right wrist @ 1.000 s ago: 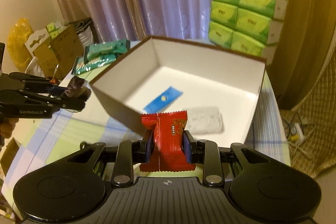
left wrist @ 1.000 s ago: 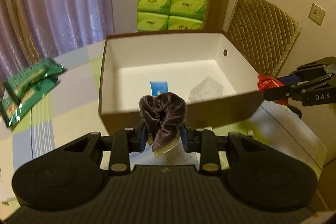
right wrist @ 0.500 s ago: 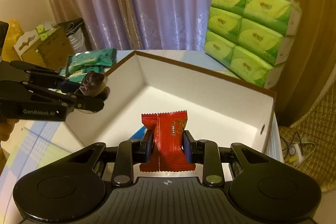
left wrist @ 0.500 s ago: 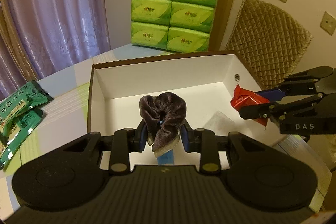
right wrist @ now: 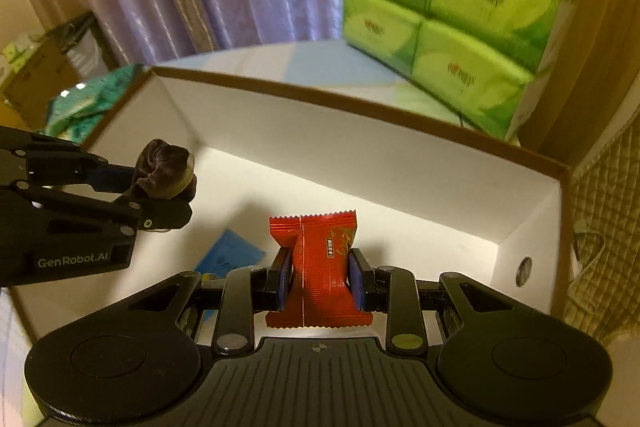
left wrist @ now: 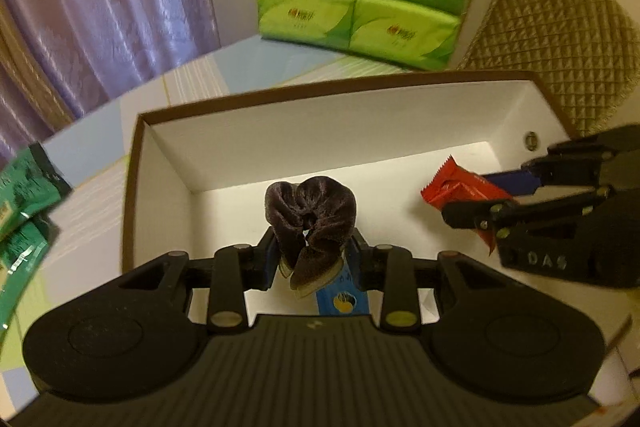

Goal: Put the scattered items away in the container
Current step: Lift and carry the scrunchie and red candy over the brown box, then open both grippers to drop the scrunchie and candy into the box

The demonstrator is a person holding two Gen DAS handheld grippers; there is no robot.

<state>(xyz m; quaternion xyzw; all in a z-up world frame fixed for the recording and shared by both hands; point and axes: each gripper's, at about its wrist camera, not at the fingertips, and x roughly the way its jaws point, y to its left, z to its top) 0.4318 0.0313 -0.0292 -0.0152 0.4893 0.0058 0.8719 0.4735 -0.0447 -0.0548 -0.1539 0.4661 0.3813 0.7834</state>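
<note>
Now both grippers tilt steeply down over the open box (left wrist: 160, 131), so each load can drop straight inside. The left gripper (left wrist: 314, 259) has its jaws clenched on a dark velvet scrunchie (left wrist: 310, 211); the right gripper (right wrist: 322, 275) has its jaws grasping a red snack packet (right wrist: 322, 259). Both loads hang above the white floor, where a blue sachet (right wrist: 230, 253) already lies. Green packets (left wrist: 20, 203) remain outside on the bench

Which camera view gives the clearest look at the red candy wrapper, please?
The right wrist view: the red candy wrapper sits centred and facing the camera, pinched between that gripper's jaws, printing visible. The left wrist view shows it only from the side at the right edge, partly hidden by the right gripper.
</note>
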